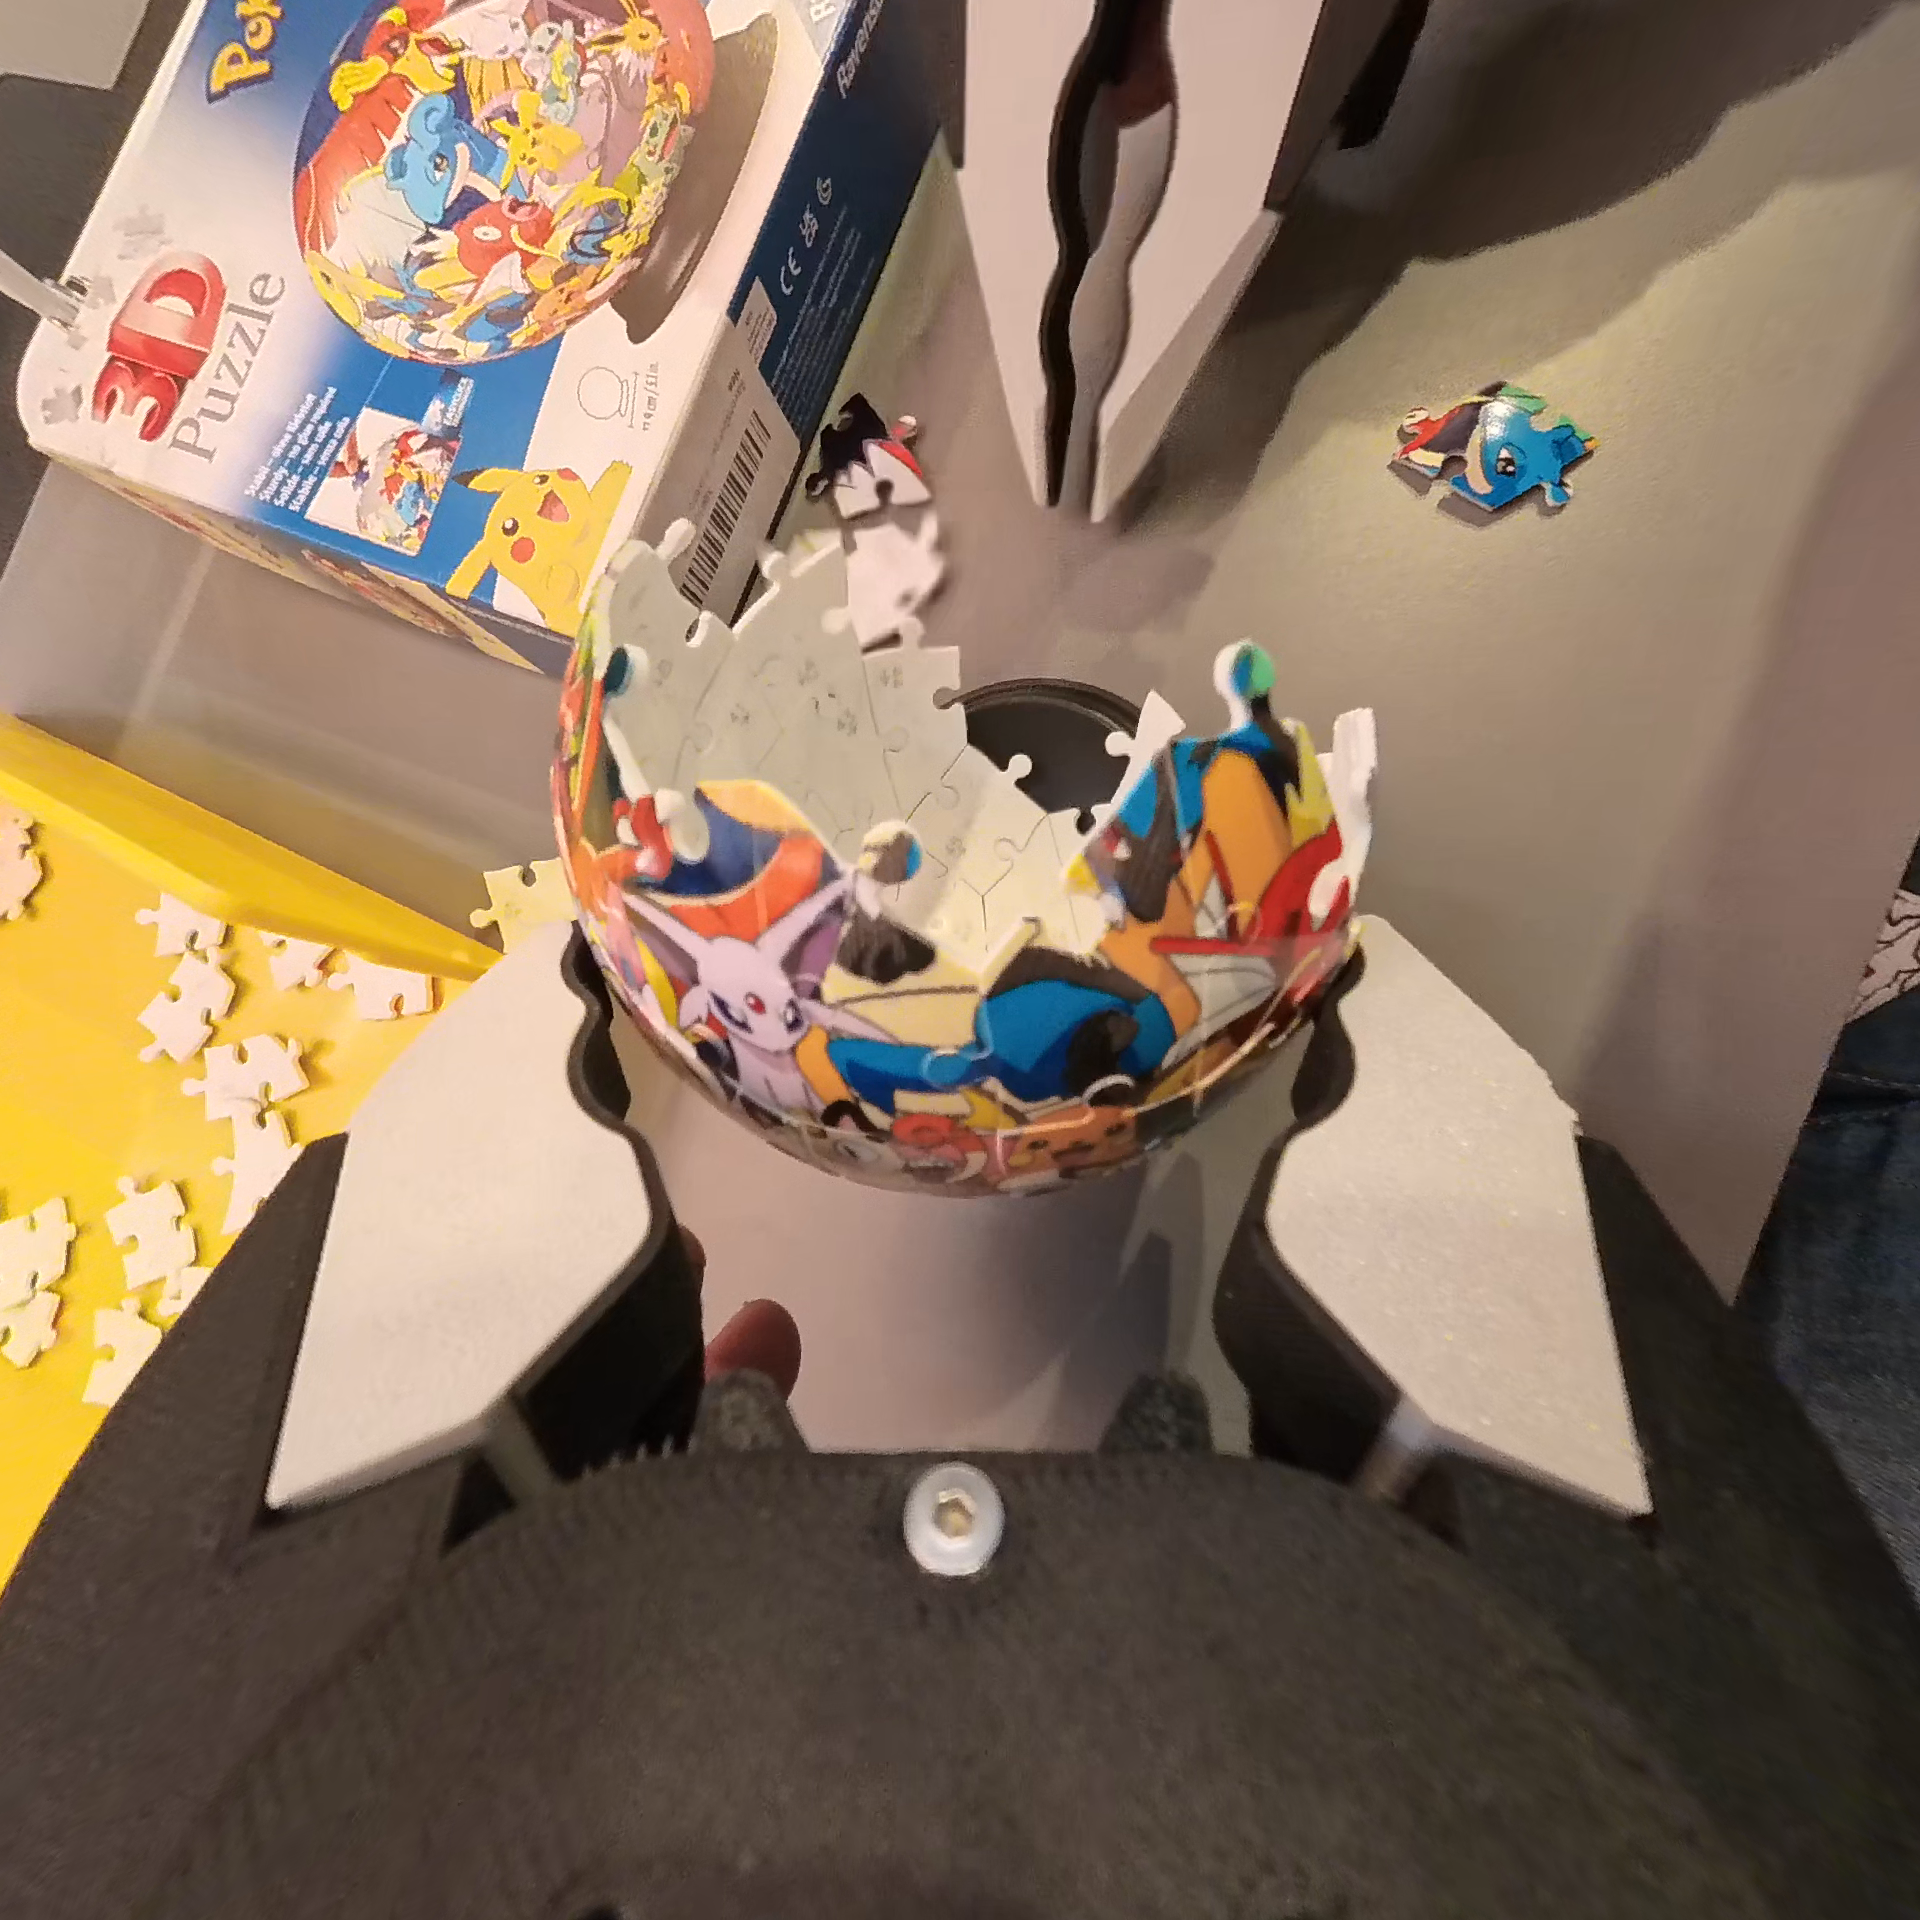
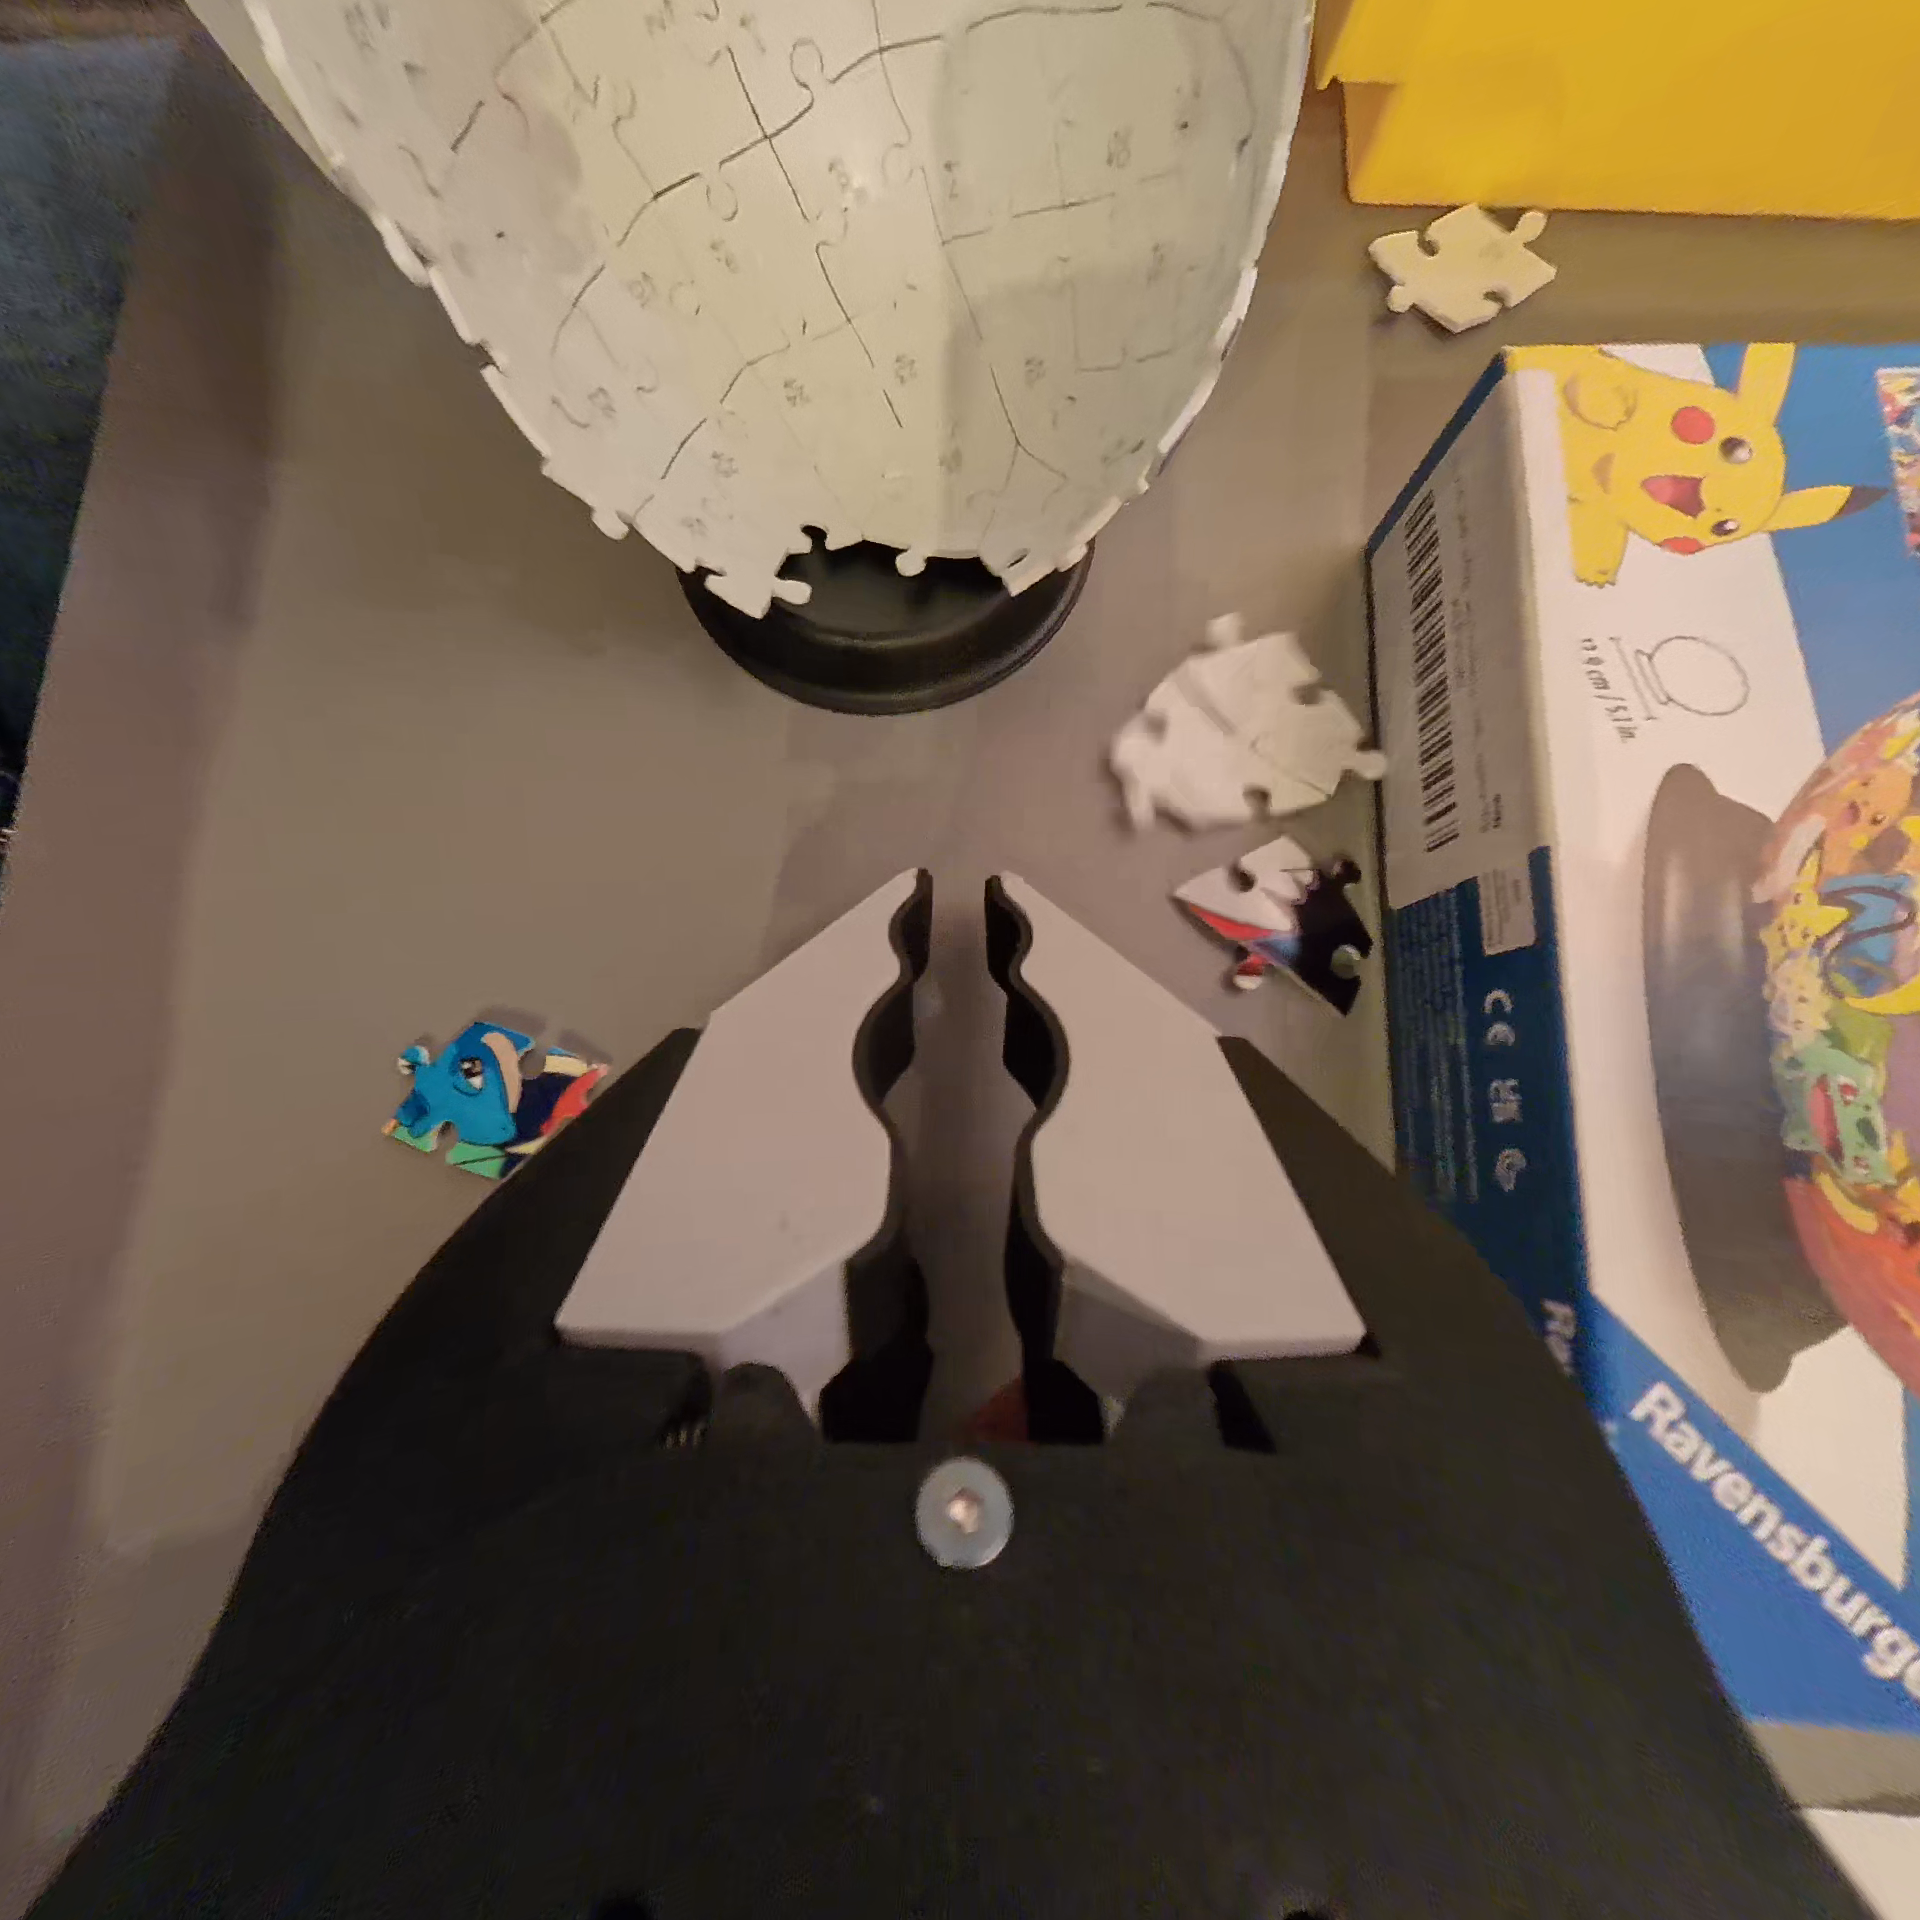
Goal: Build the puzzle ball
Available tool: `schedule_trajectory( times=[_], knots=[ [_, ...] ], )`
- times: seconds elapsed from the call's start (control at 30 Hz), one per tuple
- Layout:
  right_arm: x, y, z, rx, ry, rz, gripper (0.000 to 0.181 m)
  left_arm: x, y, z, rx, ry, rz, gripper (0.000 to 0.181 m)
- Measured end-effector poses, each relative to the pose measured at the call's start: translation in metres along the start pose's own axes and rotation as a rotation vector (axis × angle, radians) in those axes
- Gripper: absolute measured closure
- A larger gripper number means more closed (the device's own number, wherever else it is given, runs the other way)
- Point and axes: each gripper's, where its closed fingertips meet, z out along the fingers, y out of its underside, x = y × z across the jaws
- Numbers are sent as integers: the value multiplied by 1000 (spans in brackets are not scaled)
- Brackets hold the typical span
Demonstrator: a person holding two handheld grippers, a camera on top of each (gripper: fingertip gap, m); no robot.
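Observation:
The half-built puzzle ball is an open bowl, coloured outside and white inside, with a jagged rim. My left gripper is shut on it, one finger on each side of its lower half. The right wrist view shows the ball's white inside just above the black stand; I cannot tell whether they touch. My right gripper is shut and empty, low over the grey table, apart from the ball. It also shows at the top of the left wrist view. A blue joined cluster lies beside its left finger.
The puzzle box lies right of my right gripper. Next to it lie a black-white-red piece, a face-down white cluster and a single white piece. A yellow tray holds several face-down pieces. Left tips to right tips: about 12 centimetres.

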Motion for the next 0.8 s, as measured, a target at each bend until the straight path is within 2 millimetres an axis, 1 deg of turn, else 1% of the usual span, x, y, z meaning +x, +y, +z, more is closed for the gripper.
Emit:
schedule_trajectory(
  times=[0.07, 0.1, 0.2, 0.33, 0.4, 0.43, 0.5, 0.6, 0.67, 0.73, 0.8],
  knots=[
    [-1, 3, -2, -11, 7, 13, 170, 0, 0, 0, 1, 0, -1, 55],
    [1, 4, -4, -9, 28, 14, 169, 0, 0, 0, 1, 0, -1, 55],
    [12, -4, -8, 32, 59, 42, 154, 0, 0, 0, 2, 0, -4, 55],
    [27, -10, 0, 30, 136, 51, 146, -1, 1, -1, -5, -8, -8, 56],
    [30, -14, 6, 37, 151, 65, 139, -1, 2, -2, -2, -12, -15, 56],
    [34, -15, 10, 40, 170, 76, 140, -1, 2, -1, 0, -13, -18, 56],
    [37, -12, 19, 15, 172, 98, 135, 0, 1, -1, 4, -14, -19, 55],
    [43, -17, 25, 34, 180, 146, 130, 0, 1, -1, 2, -13, -16, 55],
    [48, -17, 26, 33, 193, 182, 131, 0, 2, -2, 3, -14, -16, 56],
    [47, -19, 27, 37, 188, 177, 145, 0, 2, -2, 8, -15, -21, 55],
    [49, -19, 27, 40, 187, 190, 145, 0, 3, -3, 12, -16, -26, 55]
  ],
)
